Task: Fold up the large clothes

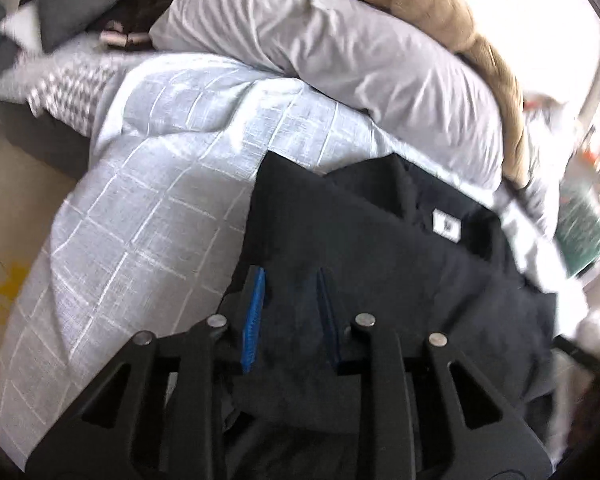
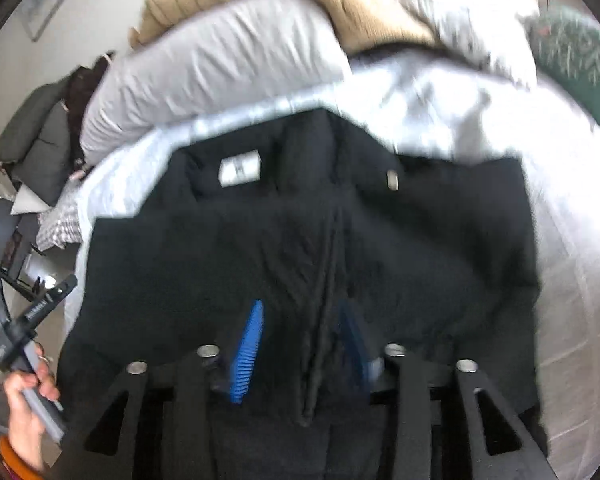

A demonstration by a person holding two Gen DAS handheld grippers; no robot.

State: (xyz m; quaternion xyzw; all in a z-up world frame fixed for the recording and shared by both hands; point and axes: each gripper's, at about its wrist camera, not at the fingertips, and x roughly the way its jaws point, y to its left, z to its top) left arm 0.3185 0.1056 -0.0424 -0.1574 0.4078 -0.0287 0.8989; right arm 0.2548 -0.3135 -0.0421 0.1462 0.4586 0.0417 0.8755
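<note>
Both tongs hover over the black garment [image 2: 260, 248] on my checked duvet [image 1: 140, 208]: my left gripper [image 1: 290, 312] has its blue pads apart over the cloth near that side's edge, and my right gripper [image 2: 300, 344] stands parted astride a raised centre ridge, gripping nothing that I can see. To fold well, I judge I should pinch a single layer at matching points on each side. Then I should lift evenly toward the white label [image 2: 239, 173], keeping the edge taut and clear of the pillow [image 1: 320, 40].

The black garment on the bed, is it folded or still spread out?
Partly folded: the black garment shows straight edges and overlapping layers around its white label.
</note>
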